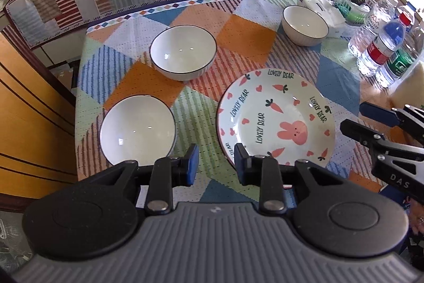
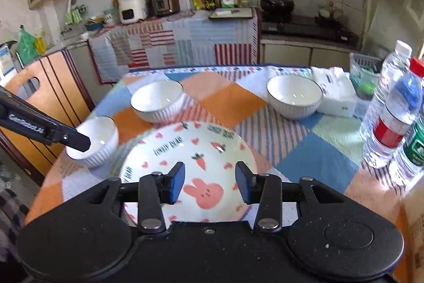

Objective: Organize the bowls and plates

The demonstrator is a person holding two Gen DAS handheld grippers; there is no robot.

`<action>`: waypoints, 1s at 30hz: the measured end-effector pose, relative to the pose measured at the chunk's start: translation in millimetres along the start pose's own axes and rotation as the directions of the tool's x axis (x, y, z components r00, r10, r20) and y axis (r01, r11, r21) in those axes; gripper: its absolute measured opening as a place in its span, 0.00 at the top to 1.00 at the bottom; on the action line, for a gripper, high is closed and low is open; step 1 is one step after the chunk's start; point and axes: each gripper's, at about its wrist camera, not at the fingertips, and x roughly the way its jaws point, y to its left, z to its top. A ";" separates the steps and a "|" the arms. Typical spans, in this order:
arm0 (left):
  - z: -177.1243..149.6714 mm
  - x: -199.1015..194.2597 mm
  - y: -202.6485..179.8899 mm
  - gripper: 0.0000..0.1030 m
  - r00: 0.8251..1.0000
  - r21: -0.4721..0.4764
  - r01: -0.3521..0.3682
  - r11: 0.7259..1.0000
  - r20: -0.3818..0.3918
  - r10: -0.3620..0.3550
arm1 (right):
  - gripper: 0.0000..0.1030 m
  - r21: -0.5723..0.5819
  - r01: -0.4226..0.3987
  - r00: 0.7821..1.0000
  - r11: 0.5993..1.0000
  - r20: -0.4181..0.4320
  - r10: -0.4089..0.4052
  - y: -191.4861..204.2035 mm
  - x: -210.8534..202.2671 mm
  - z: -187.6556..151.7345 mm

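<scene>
A plate (image 1: 275,118) printed with a pink rabbit, carrots and hearts lies flat on the patchwork tablecloth. Three white bowls with dark rims stand apart: one near left (image 1: 137,129), one further back in the middle (image 1: 183,52), one at the far right (image 1: 304,24). My left gripper (image 1: 216,163) hangs open over the cloth between the near bowl and the plate, holding nothing. My right gripper (image 2: 210,177) is open above the plate (image 2: 190,147), with nothing gripped. From the left wrist view the right gripper (image 1: 368,121) sits just off the plate's right rim. The bowls (image 2: 92,142) (image 2: 157,101) (image 2: 294,96) stand upright.
Several water bottles (image 1: 381,49) (image 2: 392,118) crowd the right side of the table. A tissue pack (image 2: 336,92) and a green basket (image 2: 365,76) sit at the back right. A wooden chair (image 1: 31,110) stands off the table's left edge. A counter with appliances lies behind.
</scene>
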 end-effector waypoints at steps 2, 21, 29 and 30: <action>1.0 -3.9 9.0 0.71 1.000 -0.010 -0.015 1.000 0.004 0.015 | 0.49 -0.026 -0.008 1.000 1.000 0.014 0.008 8.1 -1.1 5.6; 62.9 26.1 78.6 0.44 0.996 -0.011 -0.053 0.999 0.074 0.054 | 0.29 -0.049 -0.118 0.991 0.992 0.059 0.121 33.7 73.4 65.4; 96.1 89.7 108.7 0.37 0.997 -0.035 -0.001 0.999 0.082 0.004 | 0.29 0.063 -0.218 0.975 0.974 -0.026 0.220 25.3 145.3 84.4; 99.9 101.0 111.9 0.37 0.997 -0.035 0.005 0.999 0.079 -0.002 | 0.29 0.070 -0.216 0.975 0.974 -0.044 0.219 25.8 156.7 85.9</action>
